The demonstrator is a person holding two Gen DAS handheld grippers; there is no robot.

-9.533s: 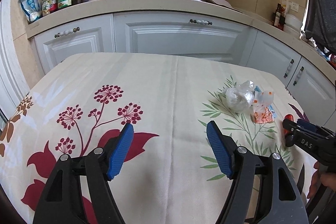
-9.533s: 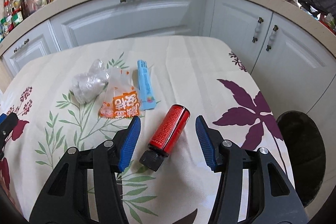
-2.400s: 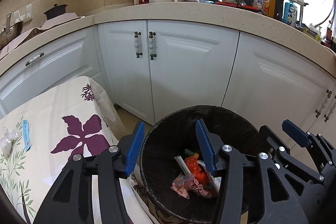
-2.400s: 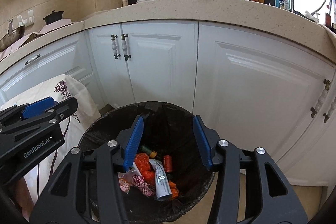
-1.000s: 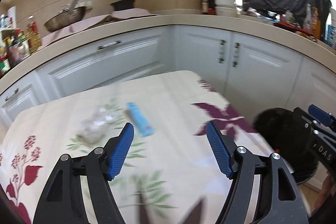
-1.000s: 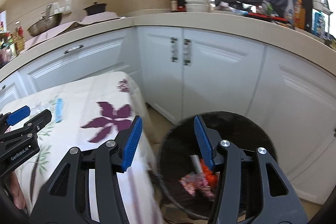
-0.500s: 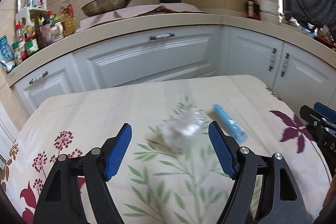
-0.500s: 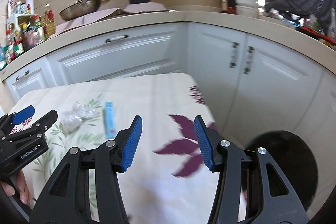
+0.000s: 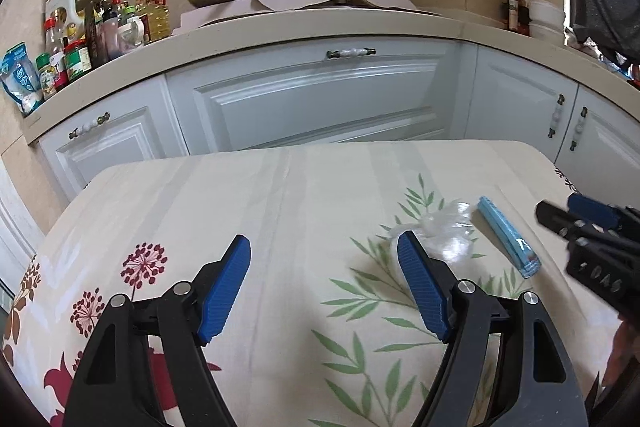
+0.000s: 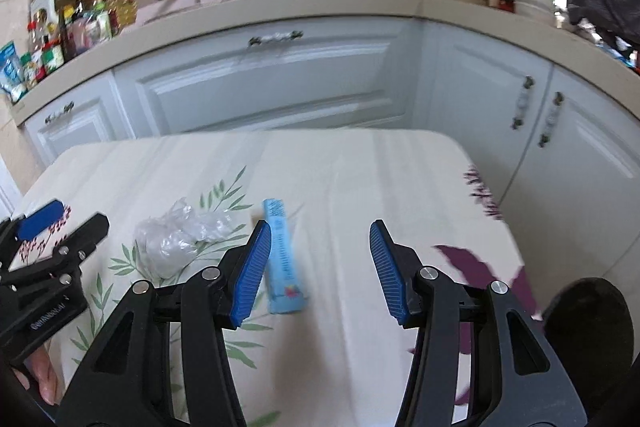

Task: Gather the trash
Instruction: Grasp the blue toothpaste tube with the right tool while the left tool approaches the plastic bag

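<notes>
Worktop (image 9: 304,195), under a floral cloth, carries the two pieces of trash left to collect; both lie toward its right edge, about midway between its near and far edges. Bin (image 10: 588,311), dark and round, stands on the floor off the worktop's near right corner, only partly in view. Left gripper (image 9: 324,285) hangs over the middle of the worktop, jaws spread wide with nothing between them; the bag sits just beyond and outside its right jaw. Right gripper (image 10: 320,267) hangs nearer the right edge, jaws apart and empty; the wrapper runs alongside the outer face of its left jaw. Bag (image 9: 444,231), crumpled clear plastic, lies just left of the wrapper. Wrapper (image 10: 282,257), a flat light-blue strip, lies lengthwise, pointing from the near edge toward the far one.

Judged step: approach for the next pick. Each gripper should probably shift sideways to centre its target between the jaws. The flat wrapper likely calls for a low, steep approach across its narrow width; the bag, soft and springy, for a deep bite.
</notes>
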